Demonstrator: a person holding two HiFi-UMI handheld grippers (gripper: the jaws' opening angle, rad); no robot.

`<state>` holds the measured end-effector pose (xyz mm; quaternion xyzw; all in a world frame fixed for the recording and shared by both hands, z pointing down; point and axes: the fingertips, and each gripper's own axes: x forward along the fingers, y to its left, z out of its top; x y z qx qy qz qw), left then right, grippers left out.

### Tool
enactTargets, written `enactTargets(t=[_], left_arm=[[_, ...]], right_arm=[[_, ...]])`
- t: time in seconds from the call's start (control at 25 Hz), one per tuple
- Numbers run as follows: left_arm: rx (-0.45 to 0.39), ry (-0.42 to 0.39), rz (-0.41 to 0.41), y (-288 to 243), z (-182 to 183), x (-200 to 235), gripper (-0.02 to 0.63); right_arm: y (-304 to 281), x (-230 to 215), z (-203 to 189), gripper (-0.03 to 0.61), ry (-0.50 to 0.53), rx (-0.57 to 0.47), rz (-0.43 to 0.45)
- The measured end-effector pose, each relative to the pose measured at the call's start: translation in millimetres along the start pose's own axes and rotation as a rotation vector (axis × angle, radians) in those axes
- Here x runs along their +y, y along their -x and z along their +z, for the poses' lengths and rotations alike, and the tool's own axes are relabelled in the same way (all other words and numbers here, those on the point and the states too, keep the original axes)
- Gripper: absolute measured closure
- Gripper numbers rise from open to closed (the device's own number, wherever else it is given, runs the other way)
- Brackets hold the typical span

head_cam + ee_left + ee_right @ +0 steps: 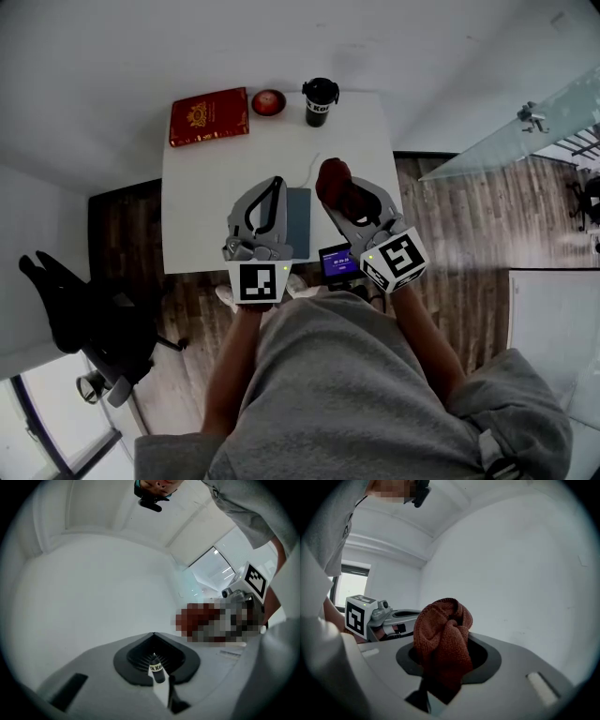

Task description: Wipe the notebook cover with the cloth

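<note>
In the head view a grey-blue notebook (pixel 299 225) lies flat on the white table (pixel 202 197) near its front edge. My left gripper (pixel 277 183) is over the notebook's left edge. In the left gripper view its jaws (pixel 154 644) are shut with nothing between them. My right gripper (pixel 339 192) is just right of the notebook and is shut on a bunched rust-red cloth (pixel 331 180). In the right gripper view the cloth (pixel 443 639) bulges up out of the jaws and hides the fingertips. I cannot tell whether either gripper touches the notebook.
At the table's far edge lie a red book (pixel 208 115), a small red round thing (pixel 268 101) and a black cup (pixel 320 101). A device with a lit screen (pixel 337 261) sits at the front edge. A black office chair (pixel 84 309) stands on the floor at the left.
</note>
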<state>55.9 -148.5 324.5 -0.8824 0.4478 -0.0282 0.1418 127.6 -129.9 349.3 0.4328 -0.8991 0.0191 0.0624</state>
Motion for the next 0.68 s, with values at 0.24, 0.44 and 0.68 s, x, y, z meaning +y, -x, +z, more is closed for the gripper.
enactTargets(t=[0.24, 0.44, 0.68], left_arm=[[-0.005, -0.018, -0.032, 2.2, 3.4, -7.5, 0.614], [0.008, 0.009, -0.034, 2.5, 2.0, -11.4, 0.614], [-0.025, -0.037, -0.054, 3.0, 14.9, -13.8, 0.614]], right_arm=[[2.9, 6.3, 2.8, 0.419, 0.011, -0.002, 0.005], [8.2, 5.2, 3.6, 0.419, 0.014, -0.008, 0.001], [11.2, 8.1, 2.8, 0.420, 0.030, -0.003, 0.001]])
